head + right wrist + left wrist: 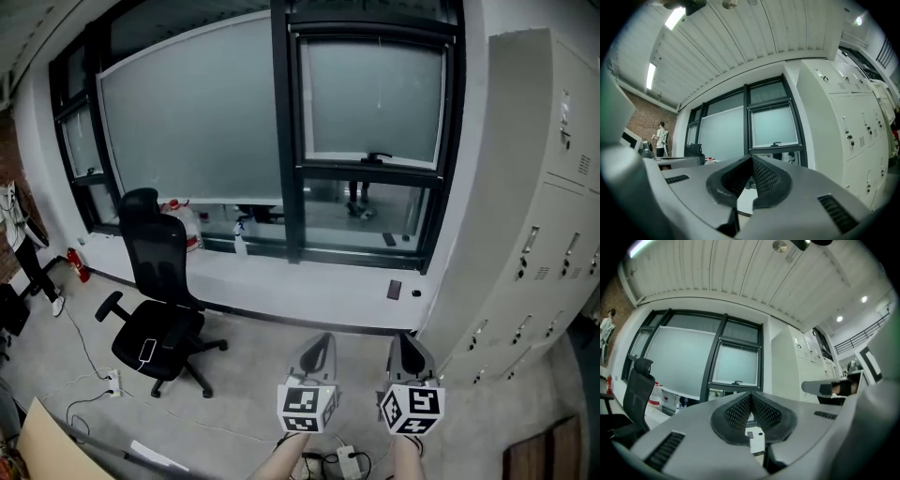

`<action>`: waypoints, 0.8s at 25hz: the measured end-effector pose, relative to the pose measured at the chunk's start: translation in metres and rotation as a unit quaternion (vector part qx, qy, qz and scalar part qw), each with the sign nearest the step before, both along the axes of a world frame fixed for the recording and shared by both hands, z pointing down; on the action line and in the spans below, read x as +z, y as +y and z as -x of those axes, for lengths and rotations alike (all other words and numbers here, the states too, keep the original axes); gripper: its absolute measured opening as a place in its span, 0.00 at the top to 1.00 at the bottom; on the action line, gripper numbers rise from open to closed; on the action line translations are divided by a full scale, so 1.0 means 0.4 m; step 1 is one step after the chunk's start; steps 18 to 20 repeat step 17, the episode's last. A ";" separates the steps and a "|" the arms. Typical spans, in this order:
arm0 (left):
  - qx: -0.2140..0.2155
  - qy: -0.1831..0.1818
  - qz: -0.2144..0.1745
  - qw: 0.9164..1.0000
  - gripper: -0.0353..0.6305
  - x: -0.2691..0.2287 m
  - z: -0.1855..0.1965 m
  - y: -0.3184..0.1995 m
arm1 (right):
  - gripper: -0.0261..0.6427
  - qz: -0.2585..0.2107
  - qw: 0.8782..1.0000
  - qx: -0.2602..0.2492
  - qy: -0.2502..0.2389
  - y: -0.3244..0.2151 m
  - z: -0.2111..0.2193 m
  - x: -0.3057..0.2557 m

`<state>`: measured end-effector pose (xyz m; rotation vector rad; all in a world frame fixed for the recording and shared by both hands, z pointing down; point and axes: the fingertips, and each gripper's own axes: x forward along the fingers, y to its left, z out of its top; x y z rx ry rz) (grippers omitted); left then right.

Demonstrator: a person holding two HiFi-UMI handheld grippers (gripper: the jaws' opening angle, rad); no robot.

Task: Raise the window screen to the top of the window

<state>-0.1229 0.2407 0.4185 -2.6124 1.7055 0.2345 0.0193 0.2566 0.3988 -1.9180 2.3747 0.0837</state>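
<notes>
Window screen (373,98) hangs flat in the right-hand window, straight ahead of me and well apart from both grippers. Its bottom bar runs level, side to side, with a small handle (377,157) in the middle. My left gripper (322,347) and right gripper (405,347) sit low, both with jaws closed on nothing.

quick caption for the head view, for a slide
Left gripper and right gripper, both shut and empty, face the window screen drawn down over the right pane, office chair at left.
</notes>
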 end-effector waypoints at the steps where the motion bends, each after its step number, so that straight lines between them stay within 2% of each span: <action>1: -0.001 -0.004 -0.003 1.000 0.94 -0.005 -0.008 0.016 | 0.95 -0.003 1.000 -0.001 0.011 0.013 -0.007 -0.001; 6: -0.016 -0.008 -0.023 1.000 0.94 -0.037 -0.006 0.053 | 0.95 0.004 0.999 -0.005 0.031 0.049 -0.018 0.014; 12: -0.016 -0.018 -0.037 0.999 0.94 -0.056 0.004 0.069 | 0.95 -0.006 0.999 0.002 0.032 0.059 -0.019 0.005; 20: -0.017 -0.014 -0.026 0.999 0.94 -0.040 0.014 0.056 | 0.95 -0.003 1.000 -0.003 0.025 0.050 -0.007 0.021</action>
